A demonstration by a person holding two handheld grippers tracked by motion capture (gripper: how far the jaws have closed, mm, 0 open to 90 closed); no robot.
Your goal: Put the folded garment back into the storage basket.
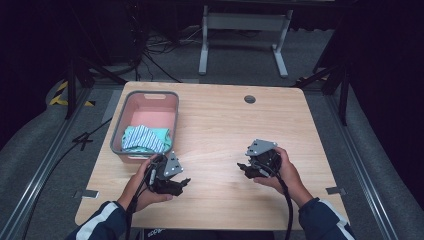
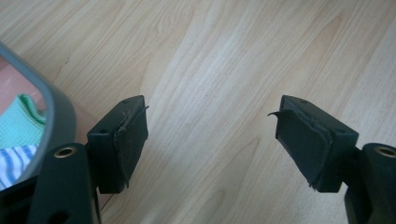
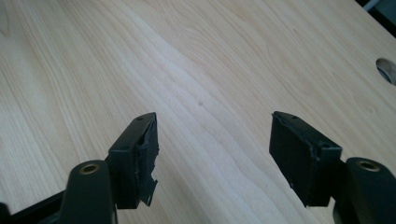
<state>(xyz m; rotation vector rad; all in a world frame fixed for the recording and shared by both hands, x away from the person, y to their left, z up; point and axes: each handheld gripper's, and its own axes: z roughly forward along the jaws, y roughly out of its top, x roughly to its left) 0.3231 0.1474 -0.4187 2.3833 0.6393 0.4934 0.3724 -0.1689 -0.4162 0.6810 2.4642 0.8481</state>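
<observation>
1. I see a pink basket with a grey rim on the left side of the wooden table. A folded cloth with blue and white stripes and some green lies inside it.
2. My left gripper is just in front of the basket. Its jaws are wide apart and hold nothing.
3. My right gripper is over bare wood, well apart from the left one. Its jaws are also wide apart and hold nothing.
</observation>
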